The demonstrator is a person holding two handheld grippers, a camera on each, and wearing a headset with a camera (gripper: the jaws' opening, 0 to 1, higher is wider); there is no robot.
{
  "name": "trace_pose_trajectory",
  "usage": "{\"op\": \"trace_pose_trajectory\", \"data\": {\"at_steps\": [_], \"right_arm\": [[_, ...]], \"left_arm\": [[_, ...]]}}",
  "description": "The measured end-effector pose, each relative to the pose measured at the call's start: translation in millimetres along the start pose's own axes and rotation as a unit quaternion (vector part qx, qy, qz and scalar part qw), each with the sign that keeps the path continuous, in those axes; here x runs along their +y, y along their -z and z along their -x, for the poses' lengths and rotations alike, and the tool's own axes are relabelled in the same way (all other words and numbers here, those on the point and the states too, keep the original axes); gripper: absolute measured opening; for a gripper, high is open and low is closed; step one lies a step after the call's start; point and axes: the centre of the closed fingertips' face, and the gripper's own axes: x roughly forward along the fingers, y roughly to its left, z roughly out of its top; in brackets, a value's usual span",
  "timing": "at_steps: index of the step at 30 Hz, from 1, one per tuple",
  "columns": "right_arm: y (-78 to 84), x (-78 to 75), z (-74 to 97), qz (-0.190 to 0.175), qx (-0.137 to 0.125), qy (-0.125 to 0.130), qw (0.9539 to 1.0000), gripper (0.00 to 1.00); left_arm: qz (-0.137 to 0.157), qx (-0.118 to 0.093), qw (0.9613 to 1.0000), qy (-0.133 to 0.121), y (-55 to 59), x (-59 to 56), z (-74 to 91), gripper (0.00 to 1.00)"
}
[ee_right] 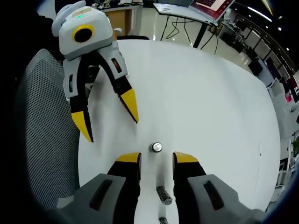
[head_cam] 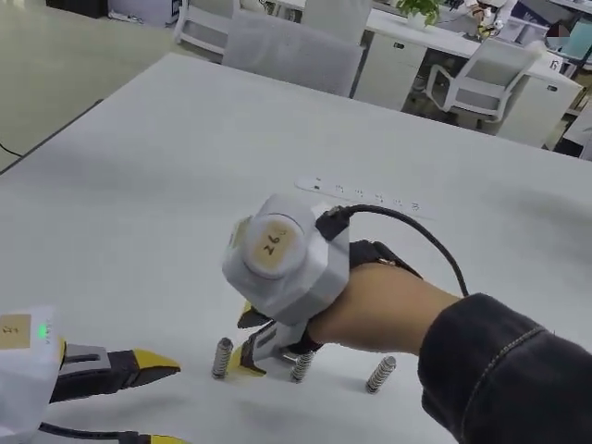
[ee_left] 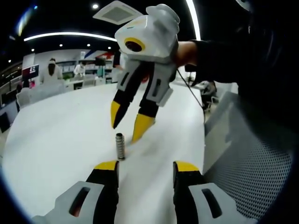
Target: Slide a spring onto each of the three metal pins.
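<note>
End spring (head_cam: 222, 358) upright on the surface (head_cam: 185, 185), just ahead of the tips of the right hand-held gripper (head_cam: 245, 342); middle spring (head_cam: 302, 365) beneath that gripper's body, last spring (head_cam: 380, 374) behind it, under the wrist. Standing like this most likely because each is seated over a pin, though pins not to be told apart from the coils. Right hand-held gripper angled down along the row, jaws partly apart with nothing between them, tips close to the end spring but not touching. Placed so, by the look of it, to nudge or check that spring. Left hand-held gripper (head_cam: 166, 404) opposite, low over the surface, aimed at the same end spring from the other side, jaws wide and empty, tips short of the coil. Probably held there ready to steady it if needed. With three springs standing, task judged at or near its end.
</note>
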Motion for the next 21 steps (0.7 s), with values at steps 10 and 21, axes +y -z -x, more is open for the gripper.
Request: {"op": "trace_pose_trajectory", "data": {"at_steps": [10, 21], "right_arm": [[1.3, 1.6, 10.6, -0.024, -0.027, 0.013, 0.9993, 0.26], [8.4, -2.7, 21.9, -0.059, -0.055, 0.025, 0.9965, 0.27]], "left_arm": [[-0.001, -0.002, 1.0, -0.003, -1.2, 0.7, 0.7, 0.41], [-0.002, -0.003, 1.0, -0.004, -3.5, 2.6, -0.4, 0.42]]}}
